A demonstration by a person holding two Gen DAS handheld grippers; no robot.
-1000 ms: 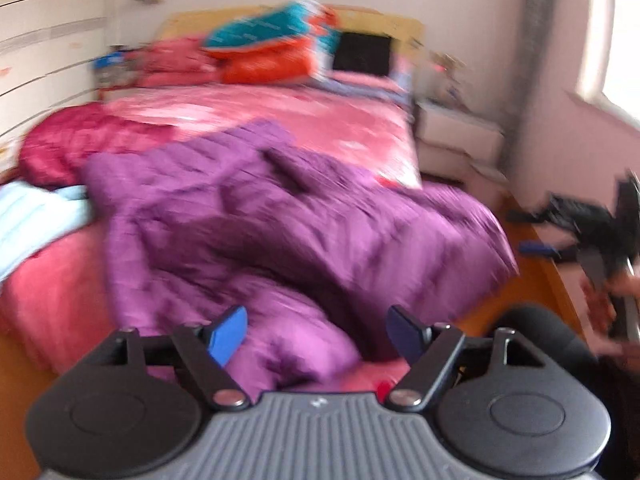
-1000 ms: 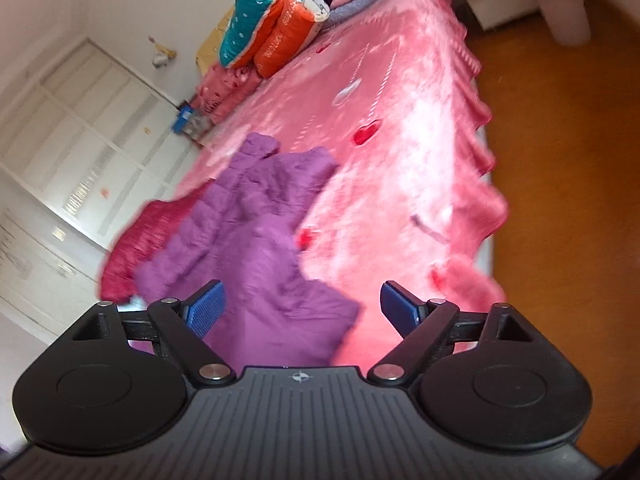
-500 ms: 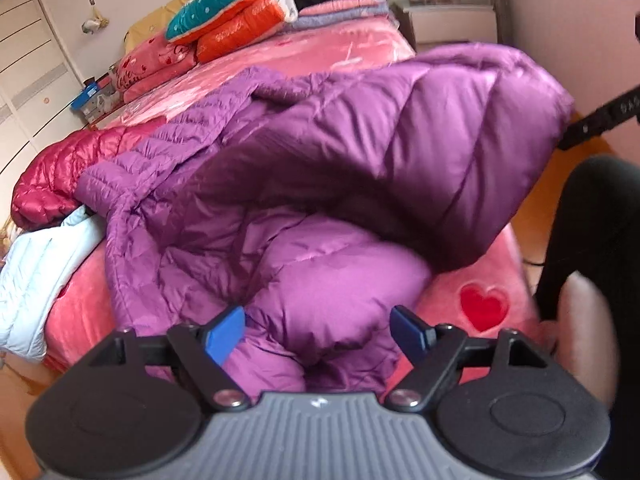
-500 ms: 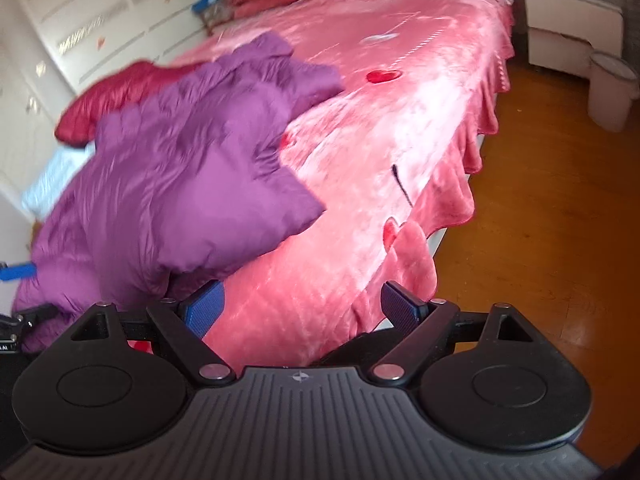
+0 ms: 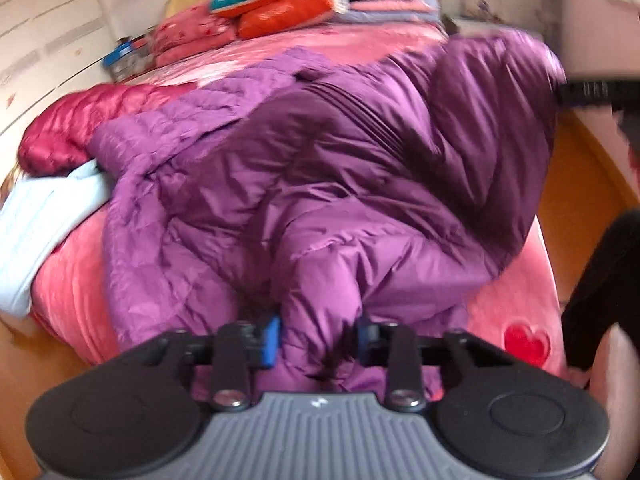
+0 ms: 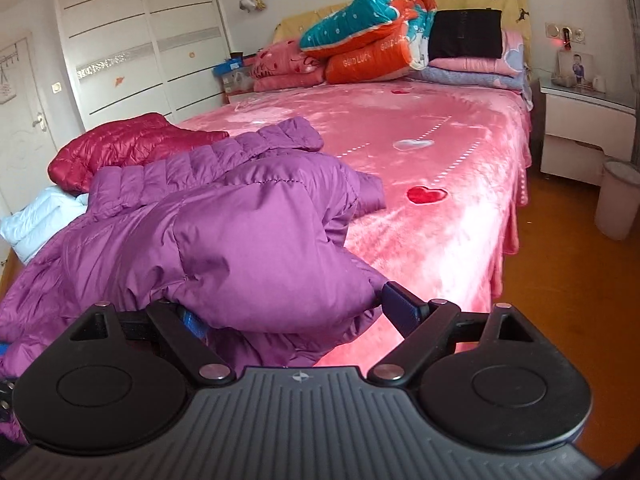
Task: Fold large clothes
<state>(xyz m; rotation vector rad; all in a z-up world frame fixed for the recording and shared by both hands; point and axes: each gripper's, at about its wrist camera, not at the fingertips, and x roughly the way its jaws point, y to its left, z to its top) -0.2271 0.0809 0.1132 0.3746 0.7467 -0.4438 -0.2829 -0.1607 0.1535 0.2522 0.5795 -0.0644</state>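
A large purple puffer jacket (image 5: 320, 184) lies rumpled across the near end of a pink bed (image 5: 516, 308). My left gripper (image 5: 317, 339) points down at the jacket's near edge. Its jaws are closing, and the blue pads (image 5: 272, 340) pinch a bunched fold of purple fabric. In the right wrist view the same jacket (image 6: 224, 216) bulges up in front of me. My right gripper (image 6: 296, 316) stands wide open with a puffy fold between its fingers, and the right pad (image 6: 400, 308) is at the fold's edge.
A dark red jacket (image 6: 128, 144) and a pale blue garment (image 6: 40, 216) lie on the bed's left side. Folded quilts (image 6: 372, 40) are stacked at the headboard. A nightstand (image 6: 584, 120) and a bin (image 6: 618, 200) stand on the wooden floor to the right. A person's dark-clad leg (image 5: 600, 280) is beside the bed.
My left gripper sank onto the jacket's near edge and its jaws narrowed around a fold. The right view rolled level and came up to the jacket, which now sits between its fingers.
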